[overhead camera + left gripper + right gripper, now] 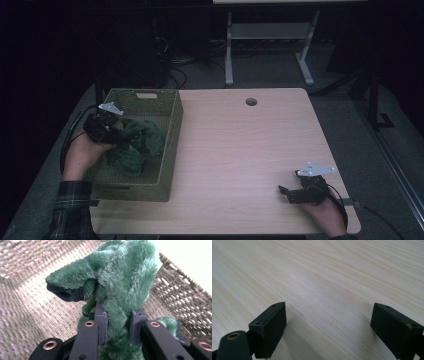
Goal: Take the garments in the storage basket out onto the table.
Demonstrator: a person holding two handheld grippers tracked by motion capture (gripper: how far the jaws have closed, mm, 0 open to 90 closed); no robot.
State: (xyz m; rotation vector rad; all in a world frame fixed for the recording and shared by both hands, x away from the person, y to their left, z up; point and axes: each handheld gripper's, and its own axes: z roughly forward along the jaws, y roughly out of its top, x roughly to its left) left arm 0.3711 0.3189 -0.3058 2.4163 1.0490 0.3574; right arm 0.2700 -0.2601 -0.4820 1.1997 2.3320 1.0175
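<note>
While the left gripper (117, 326) pinches a fold of the green plush fabric (117, 277) between its jaws, the step in hand looks like drawing that fabric out of the woven basket (170, 150). The bulk of the plush bunches just ahead of and above the fingers, inside the basket. Next comes a steady upward lift clear of the rim. The left hand (87, 152) reaches in from the basket's near-left side. The right gripper (329, 325) rests low over the wooden table (324, 277), jaws spread wide with nothing between them.

The left claw (116, 134) sits by the worktop's left edge, jaws pinched close; the right claw (285, 192) rests near the front-right corner, jaws apparently spread wide.
</note>
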